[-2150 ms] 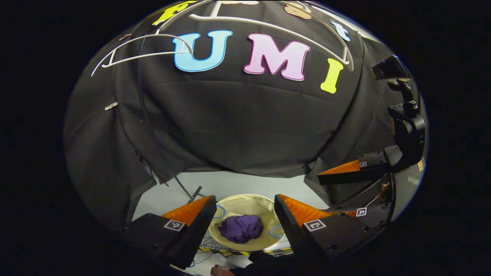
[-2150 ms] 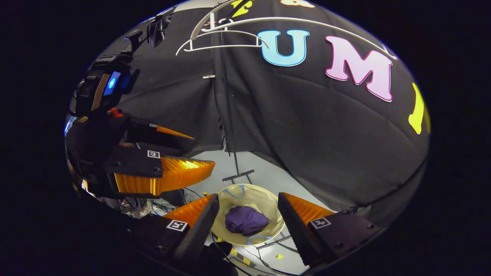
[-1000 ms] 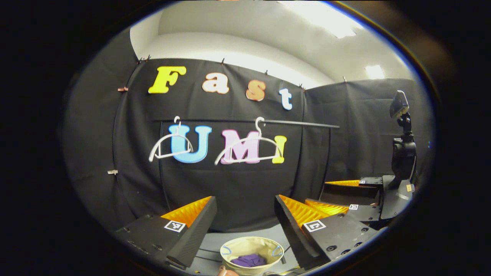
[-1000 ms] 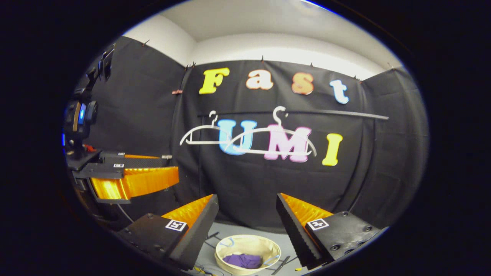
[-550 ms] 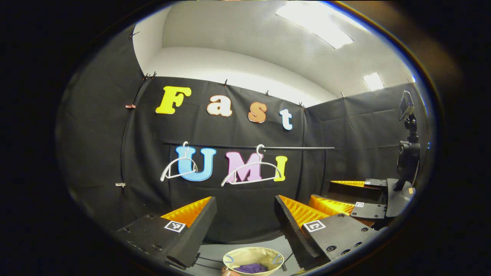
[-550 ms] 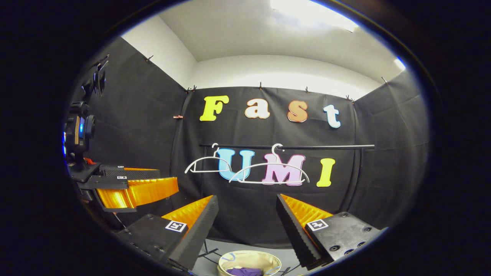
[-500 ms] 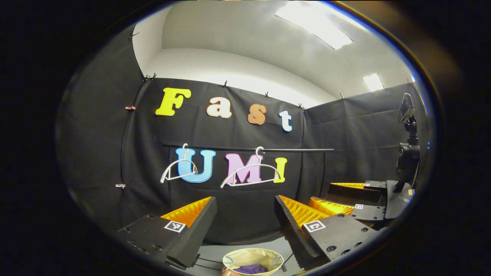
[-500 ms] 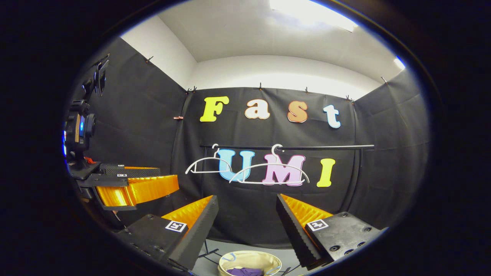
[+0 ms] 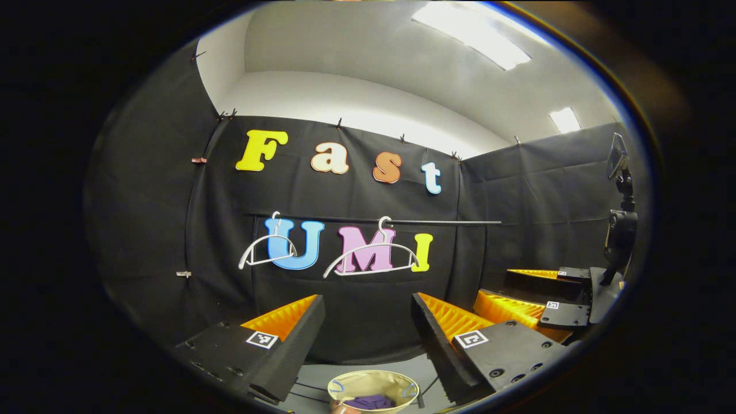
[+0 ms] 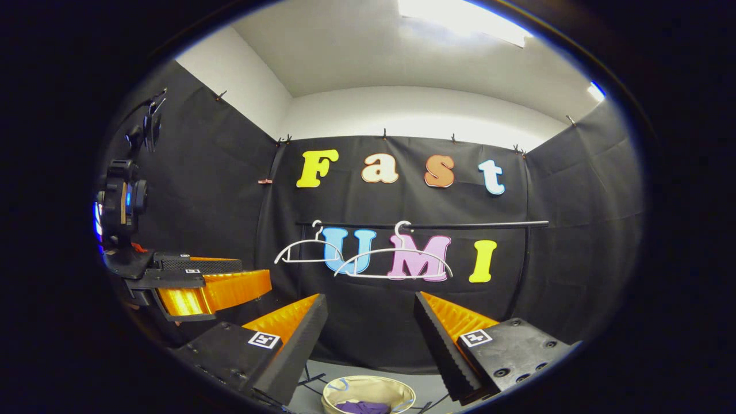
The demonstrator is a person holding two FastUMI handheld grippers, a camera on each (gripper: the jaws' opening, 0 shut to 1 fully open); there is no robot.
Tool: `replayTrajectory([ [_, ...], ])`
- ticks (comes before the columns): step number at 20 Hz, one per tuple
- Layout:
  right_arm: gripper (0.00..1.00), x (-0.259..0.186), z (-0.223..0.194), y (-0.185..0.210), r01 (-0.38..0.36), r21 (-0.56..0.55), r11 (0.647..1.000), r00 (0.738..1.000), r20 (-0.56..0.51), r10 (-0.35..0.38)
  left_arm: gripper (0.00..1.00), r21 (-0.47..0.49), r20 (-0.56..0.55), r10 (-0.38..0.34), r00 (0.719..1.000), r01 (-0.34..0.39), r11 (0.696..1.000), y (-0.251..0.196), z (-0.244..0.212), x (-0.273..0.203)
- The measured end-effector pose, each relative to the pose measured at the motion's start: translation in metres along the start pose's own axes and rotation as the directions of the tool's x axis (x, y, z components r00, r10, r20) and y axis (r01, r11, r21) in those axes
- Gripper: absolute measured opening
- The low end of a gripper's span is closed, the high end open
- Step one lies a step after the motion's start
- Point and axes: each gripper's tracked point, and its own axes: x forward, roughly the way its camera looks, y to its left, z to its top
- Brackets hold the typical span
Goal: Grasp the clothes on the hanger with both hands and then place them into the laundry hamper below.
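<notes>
On the rail [image 9: 437, 222], two bare hangers [image 9: 371, 259]; below, one hamper [image 9: 374, 384]; both tools [image 9: 368, 322] [image 10: 371, 322] open.

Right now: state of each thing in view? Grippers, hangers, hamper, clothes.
left gripper: open, holding nothing
right gripper: open, holding nothing
left hanger: bare, hooked on the rail
right hanger: bare, hooked on the rail
laundry hamper: upright on the floor, top open
purple garment: crumpled inside the hamper
</notes>
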Motion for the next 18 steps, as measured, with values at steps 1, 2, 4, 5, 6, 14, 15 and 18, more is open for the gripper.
replayTrajectory([
  [1,0.97,-0.002,0.001,0.000,-0.001,-0.003,1.000,1.000,0.005,0.001,0.95,0.004,-0.001,0.001,1.000,-0.001,1.000,-0.003,-0.001,0.000],
  [2,0.97,-0.002,0.002,0.000,-0.005,-0.002,1.000,1.000,0.008,0.005,0.95,0.008,-0.004,0.005,1.000,-0.005,1.000,-0.005,-0.001,-0.001],
  [4,0.97,-0.012,0.004,-0.006,-0.007,-0.002,1.000,1.000,0.006,0.007,0.95,0.013,-0.009,0.010,1.000,-0.009,1.000,-0.009,-0.002,-0.001],
  [5,0.97,-0.016,0.006,-0.011,-0.008,-0.003,1.000,1.000,0.011,0.008,0.95,0.010,-0.011,0.010,1.000,-0.010,1.000,-0.012,-0.003,-0.002],
  [6,0.97,-0.019,0.008,-0.015,-0.008,-0.001,1.000,1.000,0.014,0.008,0.95,0.005,-0.012,0.008,1.000,-0.008,1.000,-0.015,-0.002,-0.002],
  [14,0.97,-0.032,0.006,-0.028,-0.007,0.018,1.000,1.000,0.007,0.007,0.95,-0.001,-0.004,0.011,1.000,-0.011,1.000,-0.029,0.001,-0.007],
  [15,0.97,-0.033,0.006,-0.030,-0.006,0.018,1.000,1.000,0.006,0.006,0.95,0.000,-0.005,0.011,1.000,-0.011,1.000,-0.031,0.000,-0.009],
  [18,0.97,-0.037,0.008,-0.035,-0.005,0.015,1.000,1.000,0.010,0.005,0.96,0.001,-0.009,0.008,1.000,-0.008,1.000,-0.036,-0.001,-0.011],
])
